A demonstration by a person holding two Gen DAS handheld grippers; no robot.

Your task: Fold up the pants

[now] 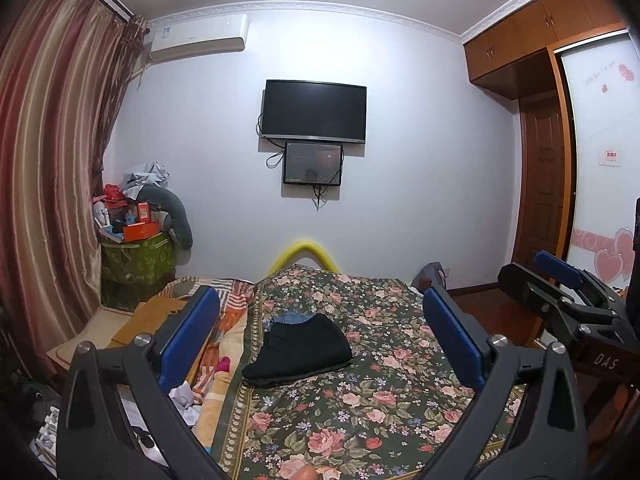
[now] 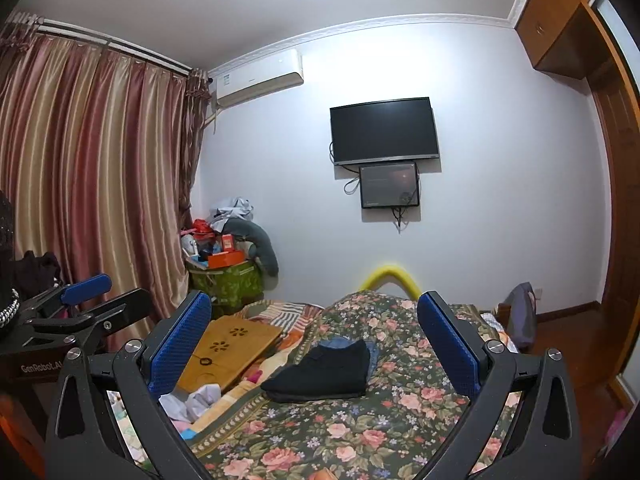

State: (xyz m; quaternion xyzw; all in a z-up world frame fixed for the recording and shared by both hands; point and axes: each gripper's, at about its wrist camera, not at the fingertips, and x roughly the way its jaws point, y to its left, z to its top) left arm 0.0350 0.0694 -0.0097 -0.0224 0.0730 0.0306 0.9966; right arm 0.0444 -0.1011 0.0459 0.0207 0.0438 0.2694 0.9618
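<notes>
Pants: the black pants (image 1: pixel 298 350) lie as a compact, layered stack at the middle of the left wrist view, on the floral bedspread (image 1: pixel 360 400); in the right wrist view they sit just below centre (image 2: pixel 324 374).
Under the pants: a strip of blue denim (image 1: pixel 290 317) shows at the stack's far edge; whether it is a separate garment cannot be told.
State of the fold: judged from the squared, stacked outline, the pants look already folded, or nearly so.
Left claw: the left claw (image 1: pixel 320 340) has its blue pads spread wide to either side of the frame, holding nothing, raised above the bed and apart from the pants.
Right claw: the right claw (image 2: pixel 314 346) likewise gapes wide and empty, clear of the cloth; it also shows at the right edge of the left wrist view.
Handling: soft, limp cloth, probably light; it should sag and slide open if lifted by one layer alone.
Surface: the bed gives underneath, so pressing down to pinch would likely sink the cloth rather than trap it.
Where to take hold: at the thick folded edge toward the lower left of the stack (image 1: pixel 260 376), pinching all layers together, one claw near each end of that edge.
Risk: a shallow pinch may catch only the top layer, or pick up the denim or bedspread with it.
Nearby: a wooden board (image 2: pixel 236 348) lies left of the bedspread, well apart from the pants.
</notes>
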